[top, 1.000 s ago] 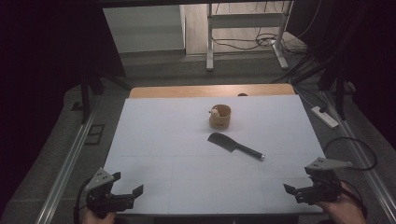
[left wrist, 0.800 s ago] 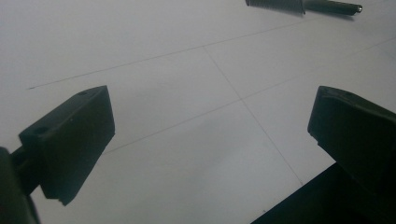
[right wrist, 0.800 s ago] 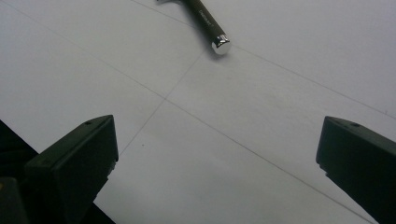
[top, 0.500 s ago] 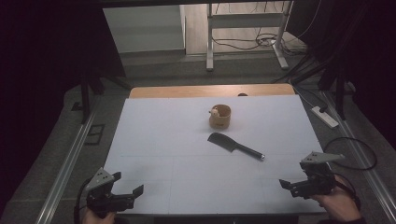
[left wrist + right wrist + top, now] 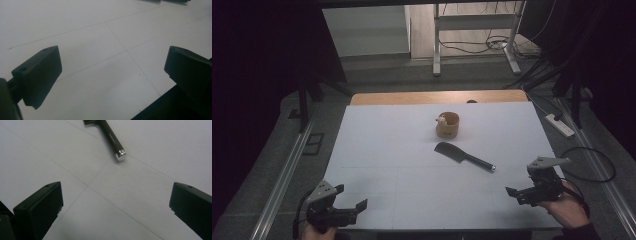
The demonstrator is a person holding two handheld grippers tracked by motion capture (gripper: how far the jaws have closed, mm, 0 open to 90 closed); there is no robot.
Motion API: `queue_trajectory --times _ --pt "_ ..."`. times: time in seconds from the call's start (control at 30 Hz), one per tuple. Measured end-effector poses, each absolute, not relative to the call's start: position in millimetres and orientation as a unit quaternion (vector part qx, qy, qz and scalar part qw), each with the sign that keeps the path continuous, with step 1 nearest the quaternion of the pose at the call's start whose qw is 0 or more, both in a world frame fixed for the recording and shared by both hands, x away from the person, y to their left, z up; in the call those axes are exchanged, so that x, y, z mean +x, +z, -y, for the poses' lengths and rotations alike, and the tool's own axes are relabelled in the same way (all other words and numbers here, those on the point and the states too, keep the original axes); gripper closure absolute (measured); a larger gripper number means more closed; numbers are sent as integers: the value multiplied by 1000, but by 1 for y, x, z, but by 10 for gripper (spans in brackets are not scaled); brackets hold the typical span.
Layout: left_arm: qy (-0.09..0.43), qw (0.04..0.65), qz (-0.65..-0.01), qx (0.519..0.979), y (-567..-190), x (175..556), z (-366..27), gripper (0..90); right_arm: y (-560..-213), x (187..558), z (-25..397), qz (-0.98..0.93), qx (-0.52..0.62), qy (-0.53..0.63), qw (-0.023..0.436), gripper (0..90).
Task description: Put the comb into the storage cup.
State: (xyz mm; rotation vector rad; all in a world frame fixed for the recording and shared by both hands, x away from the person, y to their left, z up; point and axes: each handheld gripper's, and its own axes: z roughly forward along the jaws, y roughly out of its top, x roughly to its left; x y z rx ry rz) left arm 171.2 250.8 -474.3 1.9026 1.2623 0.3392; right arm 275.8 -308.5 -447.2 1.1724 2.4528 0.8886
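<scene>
Knife (image 5: 107, 132) blade is cut off by top edge beyond the jaws, right gripper view; holder (image 5: 447, 125) contents too small to be told.

The left gripper (image 5: 112, 72) holds its two blocky black jaws spread wide, with nothing between them, low over the flat white table surface (image 5: 95, 42) (crossed by thin dark seam lines); its near edge shows bottom right.

A cleaver (image 5: 463, 156) lies just right of the frame's centre on the table (image 5: 382, 150), its handle pointing lower right toward the right gripper (image 5: 518, 194). Above it stands a small cup (image 5: 447, 125); the left gripper (image 5: 357, 209) sits lower left
</scene>
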Motion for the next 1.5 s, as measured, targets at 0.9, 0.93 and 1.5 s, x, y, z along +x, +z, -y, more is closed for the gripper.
queue_trajectory --times 0.9,0.93,1.5 --pt "123 403 -497 759 -475 174 -250 24 -449 306 282 -858 398 302 122 0" --pt "123 402 -497 759 -475 174 -250 24 -449 307 281 -859 395 302 123 0" --pt "120 407 -501 754 -475 174 -252 10 -448 323 268 -863 390 296 128 0"
